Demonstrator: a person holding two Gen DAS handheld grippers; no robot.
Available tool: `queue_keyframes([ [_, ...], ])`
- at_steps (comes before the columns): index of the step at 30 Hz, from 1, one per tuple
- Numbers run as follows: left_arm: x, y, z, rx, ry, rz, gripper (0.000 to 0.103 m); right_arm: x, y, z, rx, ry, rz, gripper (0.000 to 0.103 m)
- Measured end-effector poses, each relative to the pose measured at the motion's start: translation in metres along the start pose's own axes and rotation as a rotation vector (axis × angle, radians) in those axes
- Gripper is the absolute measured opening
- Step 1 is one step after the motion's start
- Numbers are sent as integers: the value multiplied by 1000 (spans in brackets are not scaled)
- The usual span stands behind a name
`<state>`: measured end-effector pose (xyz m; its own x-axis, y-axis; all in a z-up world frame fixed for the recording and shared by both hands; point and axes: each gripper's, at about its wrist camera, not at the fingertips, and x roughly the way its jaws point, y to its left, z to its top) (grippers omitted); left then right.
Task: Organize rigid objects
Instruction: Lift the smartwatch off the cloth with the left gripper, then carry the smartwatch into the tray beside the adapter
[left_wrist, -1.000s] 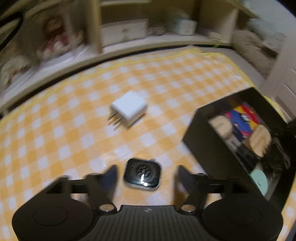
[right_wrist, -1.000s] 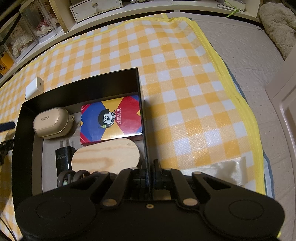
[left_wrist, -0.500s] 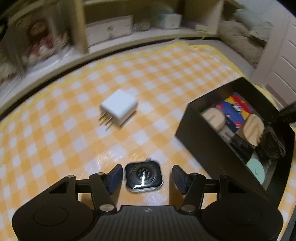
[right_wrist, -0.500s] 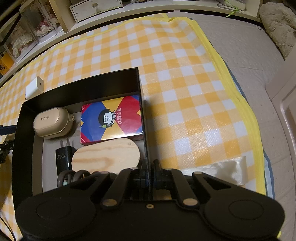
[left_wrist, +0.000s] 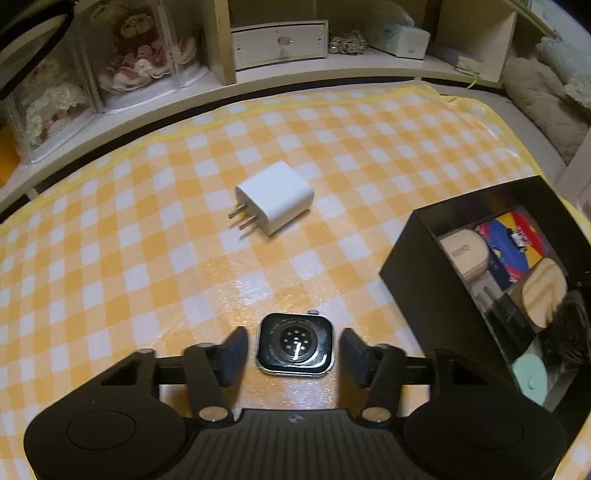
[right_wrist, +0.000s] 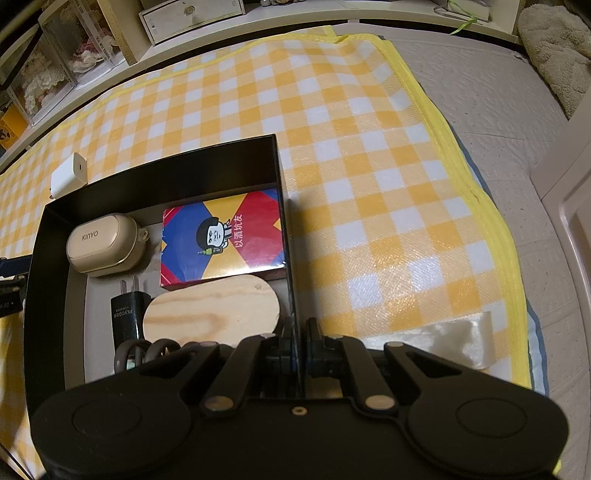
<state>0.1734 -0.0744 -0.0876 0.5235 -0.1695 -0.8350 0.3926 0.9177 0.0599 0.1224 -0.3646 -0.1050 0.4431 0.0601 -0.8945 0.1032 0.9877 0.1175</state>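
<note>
A: In the left wrist view, the left gripper (left_wrist: 293, 350) had just been closing around the square black strapless smartwatch body (left_wrist: 295, 350), face-down near the yellow-checked mat's (left_wrist: 147, 258) near edge; its fingers (left_wrist: 232, 354) stood just clear, not yet pressing.

B: The smooth case might squirt out if the pads met it off-centre.

A: In the right wrist view, the right gripper (right_wrist: 297, 345) was clamped on the black open box's (right_wrist: 291, 258) right wall.

B: A slip there could tilt the box.
</note>
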Motion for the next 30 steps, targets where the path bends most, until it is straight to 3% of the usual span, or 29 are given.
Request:
queue_keyframes([
  [8,-8,3,-1,2,-44,-38,47,0,-1,0,1,0,1,7],
  [17,-58,-12,21,78,-241,-104,47,0,0,0,1,0,1,7],
  [21,-77,-31,22,188,-307,-173,47,0,-2,0,1,0,1,7],
  [25,-84,-53,20,283,-302,-191,47,0,-1,0,1,0,2,7],
  [30,-75,-67,11,181,-208,-250,47,0,-1,0,1,0,1,7],
])
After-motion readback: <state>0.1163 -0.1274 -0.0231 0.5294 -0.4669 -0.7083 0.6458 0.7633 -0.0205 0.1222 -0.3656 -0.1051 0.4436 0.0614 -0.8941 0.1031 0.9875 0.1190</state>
